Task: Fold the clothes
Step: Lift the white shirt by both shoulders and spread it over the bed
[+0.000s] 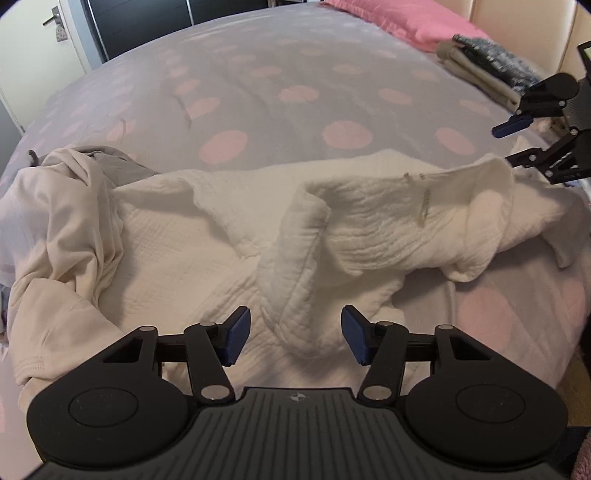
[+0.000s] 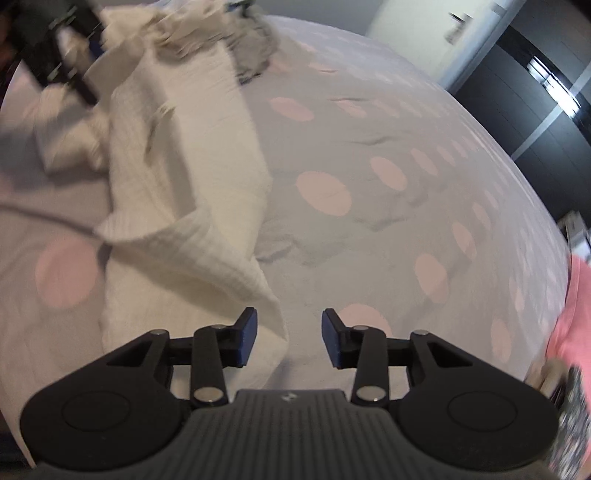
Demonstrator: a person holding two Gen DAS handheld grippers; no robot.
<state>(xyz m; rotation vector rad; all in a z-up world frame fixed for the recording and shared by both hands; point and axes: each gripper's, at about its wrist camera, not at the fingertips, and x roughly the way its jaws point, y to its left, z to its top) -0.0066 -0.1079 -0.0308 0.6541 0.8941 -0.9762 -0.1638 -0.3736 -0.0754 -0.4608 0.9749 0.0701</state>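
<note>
Left gripper jaws apart, empty, over the near hem of the white waffle garment rumpled on the bed; right gripper likewise apart at its far corner, likely poised to spread it.

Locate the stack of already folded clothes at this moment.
In the left wrist view the folded stack sits at the far right of the spotted bed cover, beside the pink pillow and just beyond the open right gripper.
</note>
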